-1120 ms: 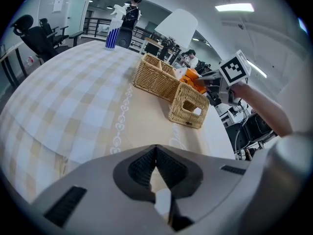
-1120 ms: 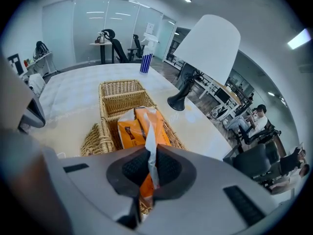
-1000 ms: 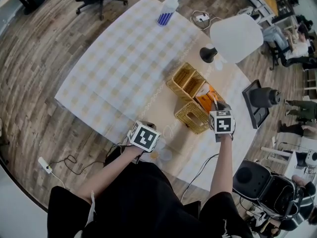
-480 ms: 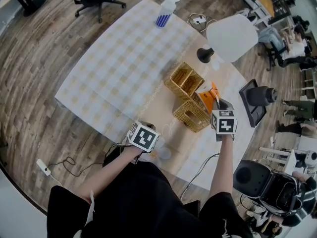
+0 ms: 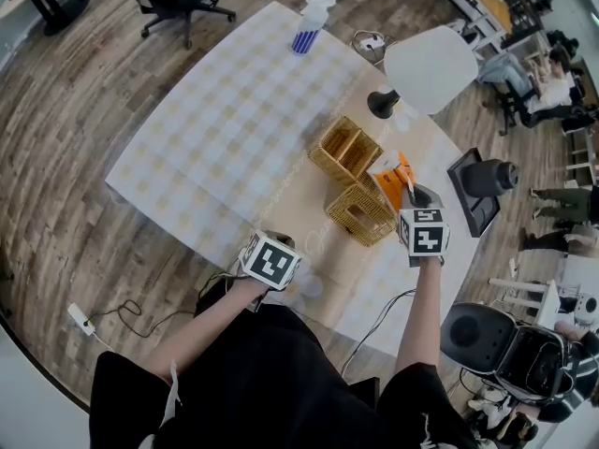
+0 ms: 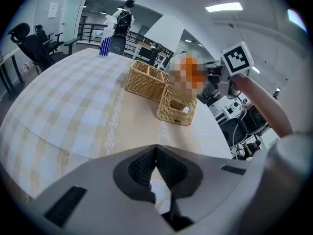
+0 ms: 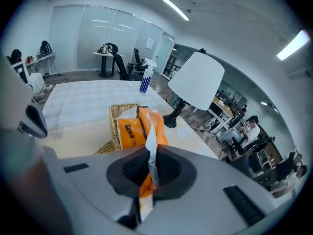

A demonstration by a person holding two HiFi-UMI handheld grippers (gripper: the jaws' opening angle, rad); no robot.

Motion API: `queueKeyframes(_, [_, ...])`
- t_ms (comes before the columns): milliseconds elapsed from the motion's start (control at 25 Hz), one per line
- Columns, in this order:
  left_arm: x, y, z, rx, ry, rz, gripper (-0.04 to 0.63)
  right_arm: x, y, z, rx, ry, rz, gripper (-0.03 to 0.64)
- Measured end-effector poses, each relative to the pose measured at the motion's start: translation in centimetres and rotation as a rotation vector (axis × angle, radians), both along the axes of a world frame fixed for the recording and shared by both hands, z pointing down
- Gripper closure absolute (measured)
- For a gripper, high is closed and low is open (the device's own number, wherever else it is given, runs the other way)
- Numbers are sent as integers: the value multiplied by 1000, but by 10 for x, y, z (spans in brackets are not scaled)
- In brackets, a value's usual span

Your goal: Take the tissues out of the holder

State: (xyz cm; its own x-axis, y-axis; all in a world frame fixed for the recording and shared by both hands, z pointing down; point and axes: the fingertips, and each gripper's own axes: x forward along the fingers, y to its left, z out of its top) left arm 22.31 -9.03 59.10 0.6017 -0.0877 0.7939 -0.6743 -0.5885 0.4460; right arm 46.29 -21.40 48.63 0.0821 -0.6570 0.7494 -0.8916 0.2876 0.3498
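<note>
Entry, left gripper view: the tissue pack [image 6: 188,77] reads to you only as a blurred orange patch, outline and print lost. Entry, right gripper view: the pack's lower end drops out of your sight behind the right gripper [image 7: 151,163], and its label is too small to read. Entry, head view: each marker cube [image 5: 423,231] covers the jaws beneath it, the left gripper [image 5: 271,258] included.

the checked half of the surface [image 5: 215,120] lies open, with only a spray bottle [image 5: 307,28] at its far edge. on the right, a divided wicker basket [image 5: 346,148] and a wicker holder [image 5: 360,215] stand side by side, a tissue pack [image 5: 388,174] raised just beside them, and a lamp [image 5: 429,68] overhangs the room beyond.
</note>
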Motion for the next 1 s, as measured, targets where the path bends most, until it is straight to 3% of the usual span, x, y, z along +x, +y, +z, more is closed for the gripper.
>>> queueKeyframes(560, [7, 20, -16, 20, 10, 29, 597, -16, 24, -12, 19, 0, -39, 603])
queueKeyframes(1000, [5, 36, -12, 42, 17, 34, 597, -56, 58, -7, 27, -39, -65, 603])
